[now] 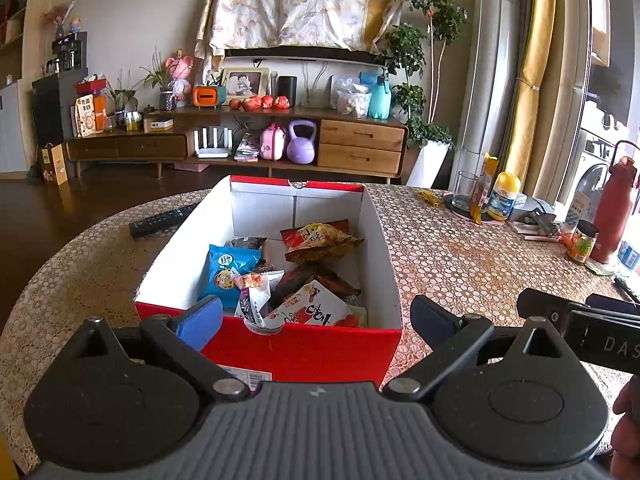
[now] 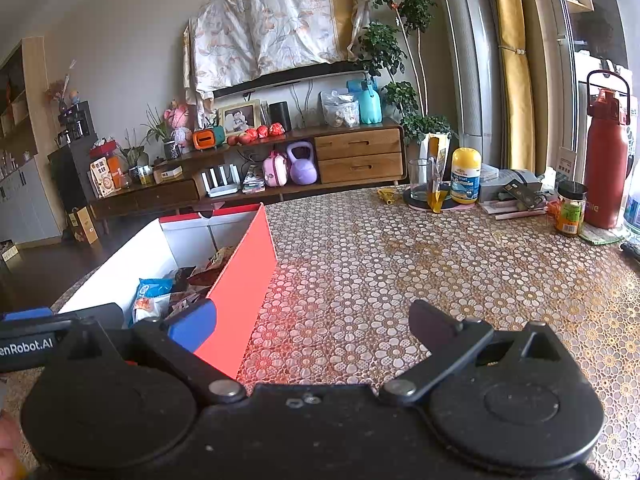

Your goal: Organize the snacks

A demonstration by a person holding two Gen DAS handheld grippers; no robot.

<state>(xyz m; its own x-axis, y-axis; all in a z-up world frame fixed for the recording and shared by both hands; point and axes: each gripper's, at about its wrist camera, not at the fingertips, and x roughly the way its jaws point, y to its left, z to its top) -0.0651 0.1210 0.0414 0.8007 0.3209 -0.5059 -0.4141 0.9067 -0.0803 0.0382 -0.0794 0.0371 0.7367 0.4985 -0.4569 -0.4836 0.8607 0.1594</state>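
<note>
A red cardboard box with white inner walls stands on the patterned table and holds several snack packets: a blue one, an orange-red one and a white one with red print. My left gripper is open and empty, fingers spread over the box's near wall. In the right wrist view the box stands at the left with the packets inside. My right gripper is open and empty, to the right of the box above bare table.
A black remote lies left of the box. At the table's right stand a glass, a yellow-capped bottle, a small jar, a red flask and papers. The other gripper shows at the right.
</note>
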